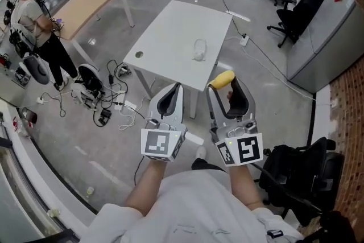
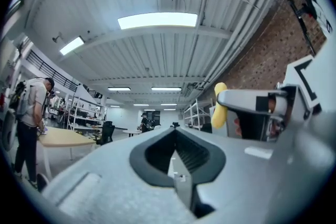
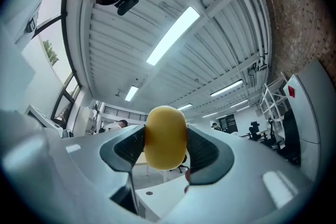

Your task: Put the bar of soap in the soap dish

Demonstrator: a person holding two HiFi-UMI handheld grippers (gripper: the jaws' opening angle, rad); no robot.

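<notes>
While I hold both grippers up close to my chest, the right gripper point(image 1: 228, 87) is clamped on the rounded yellow bar of soap point(image 1: 221, 79), which sticks out past the jaw tips. In the right gripper view that soap point(image 3: 165, 137) sits squarely between the two dark ribbed pads, touching both. My left gripper point(image 1: 170, 96) is pressed shut with nothing in it; the left gripper view shows its jaws meeting along a thin seam.

Ahead of and below the grippers stands the white rectangular table point(image 1: 165, 37) on the grey concrete floor. The small pale, translucent-looking soap dish point(image 1: 199, 49) rests on it, towards my side, well apart from the soap. Tangled black cables point(image 1: 111, 102) lie on the floor left of the table, and a person point(image 1: 37, 31) stands by a light wooden table point(image 1: 91, 3) further left.
</notes>
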